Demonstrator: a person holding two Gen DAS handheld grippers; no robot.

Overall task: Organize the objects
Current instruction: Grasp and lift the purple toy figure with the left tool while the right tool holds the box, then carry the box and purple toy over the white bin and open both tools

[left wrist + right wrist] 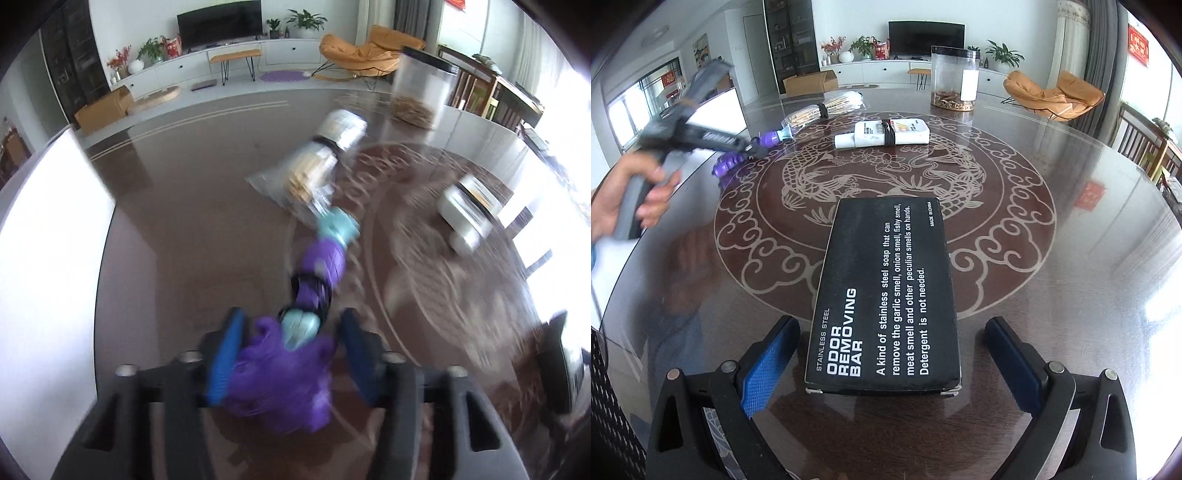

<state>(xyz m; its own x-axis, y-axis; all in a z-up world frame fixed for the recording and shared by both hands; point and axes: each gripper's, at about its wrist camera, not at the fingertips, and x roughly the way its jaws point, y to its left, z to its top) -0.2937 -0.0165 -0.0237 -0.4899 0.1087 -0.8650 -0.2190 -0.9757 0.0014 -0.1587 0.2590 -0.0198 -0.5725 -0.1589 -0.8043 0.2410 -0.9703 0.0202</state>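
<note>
My left gripper (291, 347) is shut on the ruffled end of a purple and teal item (321, 258) bound with a black band; the picture is blurred. In the right wrist view the same gripper (753, 149), held by a person's hand (635, 199), sits on the purple item (768, 141) at the table's left. My right gripper (892, 325) stands open around the near end of a black box (886, 291) printed "odor removing bar", which lies flat on the table. Its blue pads (768, 365) stand apart from the box on both sides.
On the round glass-topped table (1052, 295) lie a clear bag of wooden sticks (827, 107) with a black band, a banded white bundle (882, 133) and a tall clear canister (955, 79). A white panel (55, 258) stands at the left edge. Chairs line the right side.
</note>
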